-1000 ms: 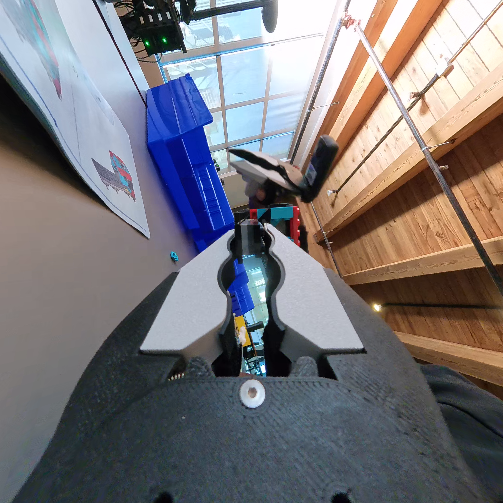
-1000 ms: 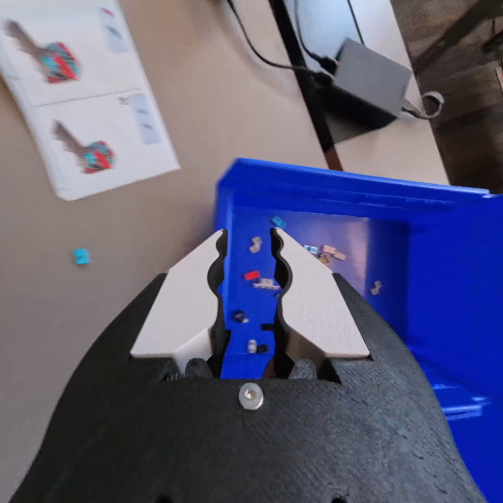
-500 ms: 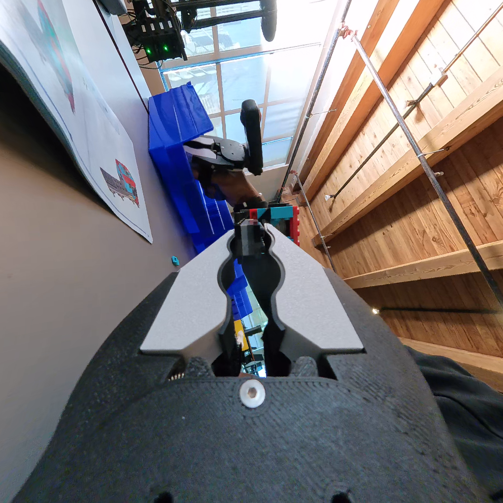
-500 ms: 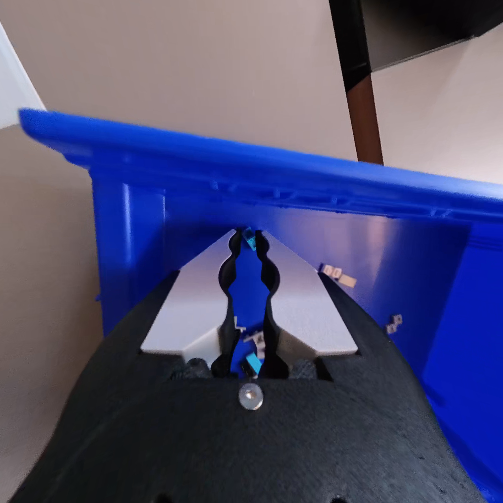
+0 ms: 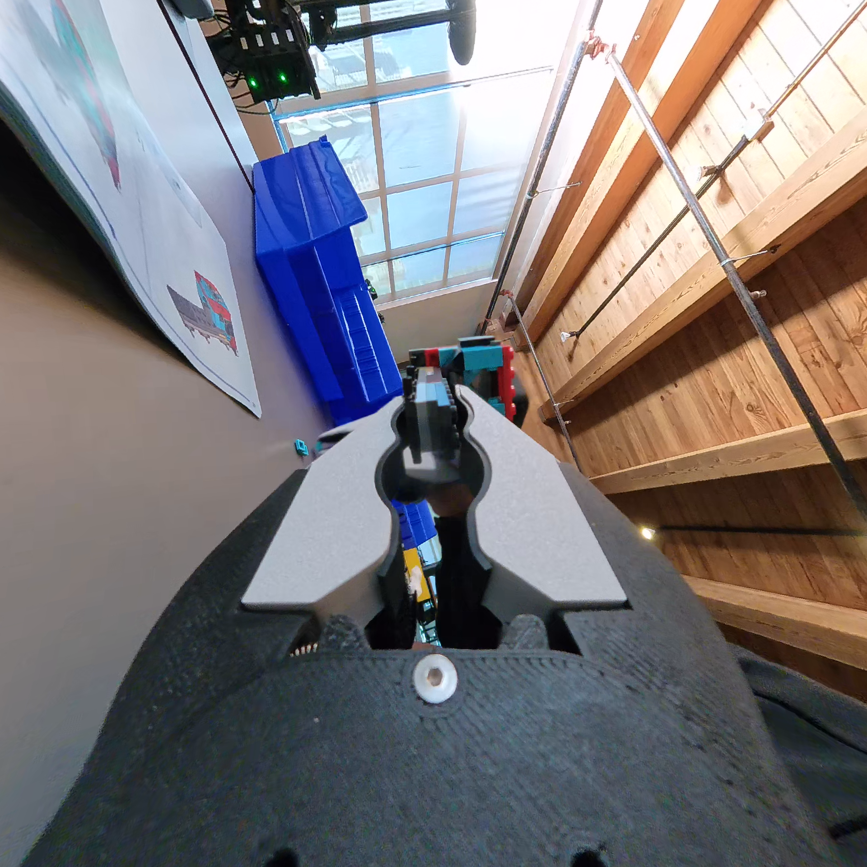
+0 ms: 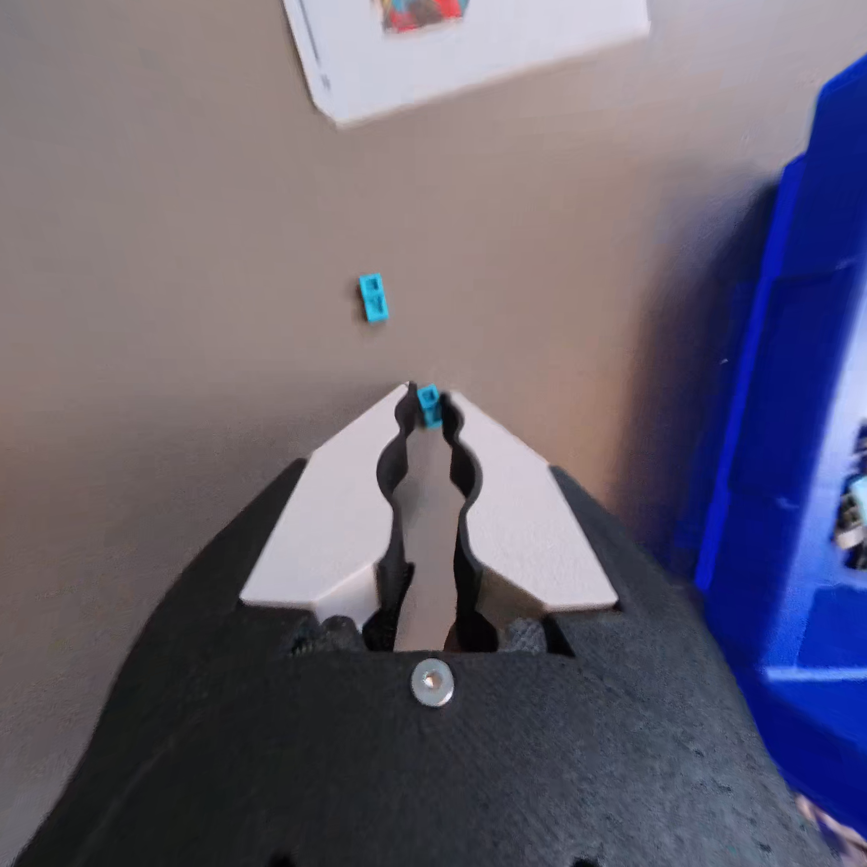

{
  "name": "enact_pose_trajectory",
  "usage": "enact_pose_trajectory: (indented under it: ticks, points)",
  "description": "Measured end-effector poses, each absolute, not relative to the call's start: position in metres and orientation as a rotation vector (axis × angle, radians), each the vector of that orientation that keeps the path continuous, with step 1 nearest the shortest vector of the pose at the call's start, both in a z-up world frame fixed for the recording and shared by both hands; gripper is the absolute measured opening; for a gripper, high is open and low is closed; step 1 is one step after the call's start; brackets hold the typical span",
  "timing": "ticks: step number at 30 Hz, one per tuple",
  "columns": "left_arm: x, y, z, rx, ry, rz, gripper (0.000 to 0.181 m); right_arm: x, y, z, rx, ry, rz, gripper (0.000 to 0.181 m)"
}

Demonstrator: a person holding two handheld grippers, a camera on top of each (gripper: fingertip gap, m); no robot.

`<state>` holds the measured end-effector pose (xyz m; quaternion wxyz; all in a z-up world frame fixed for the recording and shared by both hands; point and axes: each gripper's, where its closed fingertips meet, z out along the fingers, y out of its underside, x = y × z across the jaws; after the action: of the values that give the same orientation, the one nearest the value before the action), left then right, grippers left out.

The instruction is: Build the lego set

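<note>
My left gripper (image 5: 434, 399) is shut on the grey end of a partly built lego model (image 5: 474, 370) with teal, red and black parts, held up off the table. My right gripper (image 6: 428, 399) is shut on a small teal brick (image 6: 429, 406) pinched at its fingertips, above the brown table (image 6: 187, 281). A second loose teal brick (image 6: 374, 298) lies on the table just beyond the right fingertips; it also shows in the left wrist view (image 5: 299, 446).
A blue parts bin (image 6: 797, 422) with several small pieces stands at the right of the right wrist view; it shows in the left wrist view (image 5: 319, 281) too. The white instruction sheet (image 6: 460, 51) lies beyond the loose brick. The table is seen edge-on in the left view.
My right gripper closed on a teal brick inside the blue bin and carried it out over the table near the loose teal brick. The left gripper kept holding the model, shifting slightly.
</note>
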<state>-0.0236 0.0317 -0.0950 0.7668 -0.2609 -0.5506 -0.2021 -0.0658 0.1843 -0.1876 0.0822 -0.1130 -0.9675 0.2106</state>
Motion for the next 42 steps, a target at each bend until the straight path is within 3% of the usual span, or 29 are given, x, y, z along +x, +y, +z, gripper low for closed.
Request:
enact_pose_trajectory:
  ticks: [2,5,11,15,22,42]
  points:
    - [-0.023,0.033,-0.095,-0.573,-1.198,-0.436,0.017,-0.061,0.18,-0.187,-0.374,-2.893,0.666,0.012]
    - [-0.022,0.037,-0.096,-0.587,-1.201,-0.434,0.017,-0.071,0.185,-0.168,-0.325,-2.882,0.638,0.032]
    - [-0.022,0.038,-0.097,-0.591,-1.209,-0.429,0.017,-0.176,0.214,-0.09,-0.42,-2.735,0.634,0.026]
    - [-0.022,0.038,-0.097,-0.592,-1.207,-0.433,0.016,-0.26,0.274,-0.124,-0.443,-2.742,0.16,0.02]
    - [-0.024,0.035,-0.097,-0.581,-1.208,-0.434,0.016,-0.274,0.292,-0.173,-0.173,-2.928,-0.154,0.019]
    - [-0.03,0.042,-0.099,-0.613,-1.212,-0.441,0.017,-0.286,0.285,-0.184,0.018,-2.989,-0.253,0.014]
